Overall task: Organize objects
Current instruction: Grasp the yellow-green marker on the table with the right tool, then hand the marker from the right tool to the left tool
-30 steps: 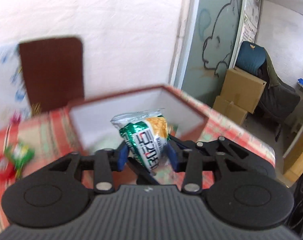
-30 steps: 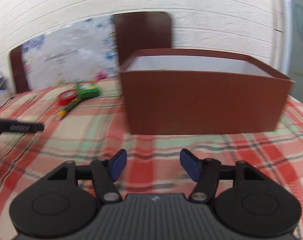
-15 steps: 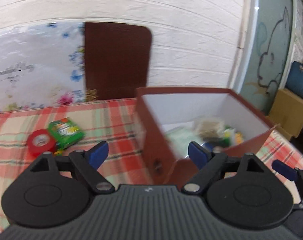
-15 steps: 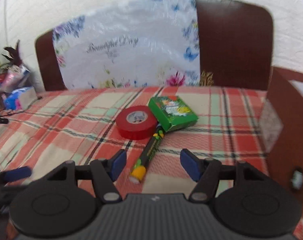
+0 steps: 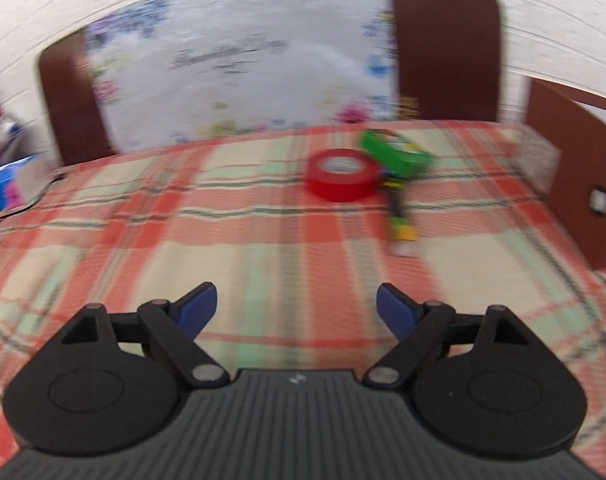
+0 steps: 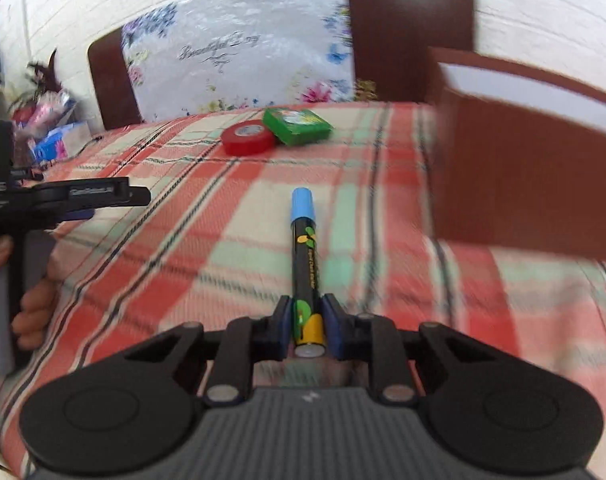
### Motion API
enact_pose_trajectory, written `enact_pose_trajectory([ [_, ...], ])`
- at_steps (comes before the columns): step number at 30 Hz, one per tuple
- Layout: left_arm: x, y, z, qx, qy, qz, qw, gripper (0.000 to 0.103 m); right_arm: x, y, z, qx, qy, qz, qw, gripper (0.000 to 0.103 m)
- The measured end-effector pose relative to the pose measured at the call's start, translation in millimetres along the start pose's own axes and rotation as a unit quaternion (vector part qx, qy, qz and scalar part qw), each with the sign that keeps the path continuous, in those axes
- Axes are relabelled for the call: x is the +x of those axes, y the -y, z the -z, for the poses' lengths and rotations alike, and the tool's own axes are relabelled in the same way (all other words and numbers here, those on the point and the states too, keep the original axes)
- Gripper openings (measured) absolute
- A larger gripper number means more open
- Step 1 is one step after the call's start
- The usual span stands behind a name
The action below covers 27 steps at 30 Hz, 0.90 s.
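Observation:
My right gripper [image 6: 307, 320] is shut on a black marker [image 6: 305, 252] with a blue cap, holding its yellow rear end; the marker points forward over the plaid tablecloth. A red tape roll [image 6: 247, 136] and a green box [image 6: 297, 124] lie side by side further back. The brown box [image 6: 523, 160] stands to the right. My left gripper [image 5: 297, 304] is open and empty over the cloth, facing the red tape roll [image 5: 341, 174] and green box [image 5: 395, 154]. In this blurred left wrist view, a dark stick with a yellow end [image 5: 399, 220] lies in front of them.
The brown box [image 5: 575, 168] is at the right edge of the left wrist view. Brown chair backs [image 6: 411, 28] and a floral sheet [image 6: 239, 52] stand behind the table. A hand [image 6: 31, 300] holds the left gripper at far left. Packets [image 5: 7, 184] lie at the table's left end.
The left gripper let go of the snack packet at the box and swung left, open. The right gripper turned to the marker, shut on it and drew it back from the tape.

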State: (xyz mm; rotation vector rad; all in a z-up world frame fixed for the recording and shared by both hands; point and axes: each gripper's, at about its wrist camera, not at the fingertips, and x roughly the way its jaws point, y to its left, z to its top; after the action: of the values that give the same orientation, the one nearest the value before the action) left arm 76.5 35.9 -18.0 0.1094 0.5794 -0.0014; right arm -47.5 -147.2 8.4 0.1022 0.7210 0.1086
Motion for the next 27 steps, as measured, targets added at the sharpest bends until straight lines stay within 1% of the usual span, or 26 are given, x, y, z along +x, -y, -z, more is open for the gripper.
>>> enact_pose_trajectory([
  [2, 9.0, -28.3, 2.4, -0.032, -0.014, -0.026, 0.999, 0.089, -13.8, 16.1, 7.1, 0.04, 0.0, -0.016, 0.999, 0.018],
  [3, 14.3, -46.2, 5.4, -0.066, -0.022, -0.023, 0.9973, 0.09, -15.2, 22.9, 7.2, 0.059, -0.001, -0.025, 0.998, 0.018],
  [4, 16.1, -62.9, 7.7, -0.11, -0.02, -0.001, 0.9937, 0.091, -14.5, 28.7, 5.9, 0.079, -0.004, -0.035, 0.996, 0.018],
  [5, 13.9, -72.5, 9.5, -0.136, -0.006, 0.014, 0.9906, 0.093, -13.9, 32.4, 5.4, 0.094, -0.006, -0.042, 0.995, 0.018],
  [6, 13.9, -76.6, 11.6, -0.149, 0.001, 0.026, 0.9885, 0.095, -13.1, 34.2, 5.6, 0.103, -0.006, -0.047, 0.994, 0.018],
  [8, 12.4, -71.2, 11.6, -0.138, 0.008, 0.026, 0.9901, 0.096, -13.2, 33.8, 7.0, 0.106, -0.002, -0.049, 0.993, 0.018],
  [10, 13.4, -63.7, 10.1, -0.121, 0.01, 0.035, 0.992, 0.096, -13.3, 34.5, 9.0, 0.109, 0.002, -0.053, 0.993, 0.018],
  [14, 14.0, -65.0, 11.3, -0.127, 0.013, 0.043, 0.9909, 0.096, -18.9, 52.0, 11.0, 0.165, 0.0, -0.101, 0.981, 0.018],
  [15, 14.1, -65.5, 11.3, -0.128, 0.014, 0.044, 0.9907, 0.096, -24.4, 52.8, 11.0, 0.161, 0.009, -0.106, 0.981, 0.018],
  [16, 13.3, -66.9, 12.8, -0.13, 0.015, 0.046, 0.9904, 0.096, -31.4, 50.8, 9.7, 0.145, 0.021, -0.099, 0.984, 0.018],
  [17, 13.9, -67.8, 13.1, -0.131, 0.016, 0.047, 0.9901, 0.096, -38.4, 46.7, 7.4, 0.122, 0.033, -0.081, 0.989, 0.018],
  [19, 14.1, -68.5, 13.2, -0.133, 0.016, 0.049, 0.9898, 0.096, -53.3, 44.7, 3.6, 0.097, 0.065, -0.072, 0.991, 0.018],
  [21, 15.1, -68.2, 12.6, -0.132, 0.015, 0.048, 0.99, 0.096, -68.7, 45.4, -2.6, 0.084, 0.098, -0.07, 0.989, 0.018],
  [23, 14.9, -67.1, 12.7, -0.129, 0.014, 0.047, 0.9904, 0.096, -82.4, 44.4, -10.3, 0.067, 0.137, -0.055, 0.987, 0.018],
  [25, 15.2, -66.2, 12.6, -0.127, 0.012, 0.045, 0.9908, 0.096, -92.6, 45.6, -20.4, 0.05, 0.176, -0.029, 0.983, 0.018],
  [27, 15.6, -63.9, 12.0, -0.12, 0.007, 0.041, 0.9919, 0.097, -97.2, 51.2, -31.0, 0.036, 0.207, 0.007, 0.978, 0.018],
])
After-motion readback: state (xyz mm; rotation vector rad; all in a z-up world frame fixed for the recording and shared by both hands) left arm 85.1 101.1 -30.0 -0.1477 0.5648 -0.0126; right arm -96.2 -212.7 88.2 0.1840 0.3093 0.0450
